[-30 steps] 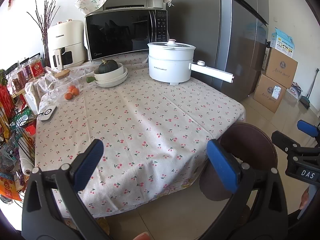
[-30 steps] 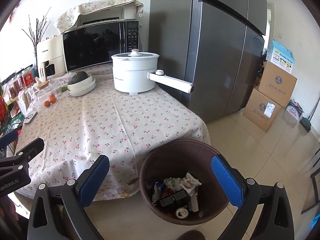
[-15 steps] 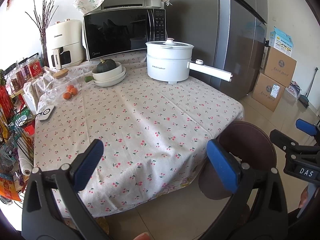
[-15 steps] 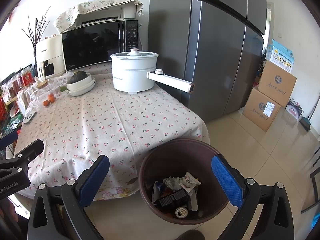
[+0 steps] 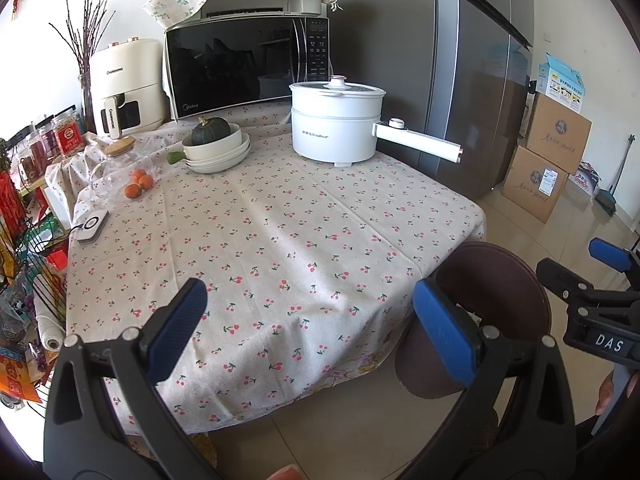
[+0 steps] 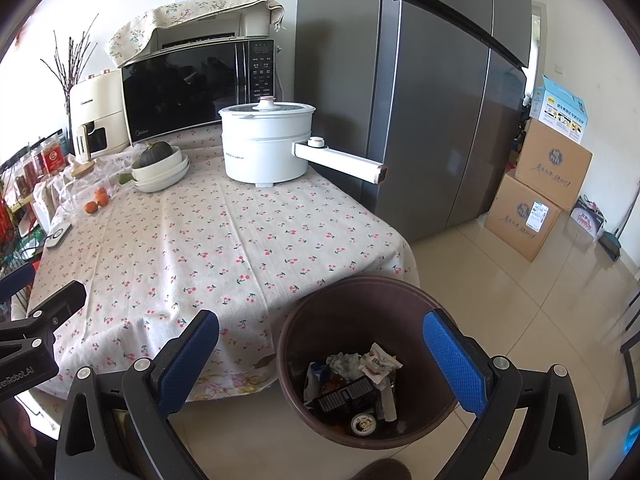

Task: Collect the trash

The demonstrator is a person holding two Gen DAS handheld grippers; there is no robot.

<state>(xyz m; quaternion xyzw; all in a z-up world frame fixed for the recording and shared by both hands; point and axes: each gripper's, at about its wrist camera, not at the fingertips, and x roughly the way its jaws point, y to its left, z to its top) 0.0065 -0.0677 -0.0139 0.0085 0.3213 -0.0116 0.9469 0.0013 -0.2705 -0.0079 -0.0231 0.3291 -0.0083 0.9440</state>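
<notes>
A brown trash bin point(image 6: 360, 308) stands on the floor at the table's front right corner; it also shows in the left wrist view point(image 5: 504, 300). Crumpled wrappers, a dark packet and a can point(image 6: 356, 384) lie inside it. My right gripper point(image 6: 320, 360) is open and empty, held above and in front of the bin. My left gripper point(image 5: 308, 328) is open and empty, over the table's front edge, left of the bin. The right gripper shows at the right edge of the left wrist view point(image 5: 592, 300).
The table with a cherry-print cloth point(image 5: 260, 248) carries a white electric pot point(image 5: 336, 124) with a long handle, a microwave point(image 5: 244, 64), stacked bowls with a squash point(image 5: 216, 144), oranges point(image 5: 138, 184) and a small white device point(image 5: 92, 226). A grey fridge point(image 6: 432, 92) and cardboard boxes point(image 6: 536, 196) stand to the right.
Both grippers have drifted slightly; the view has shifted a little. Both stay open and empty.
</notes>
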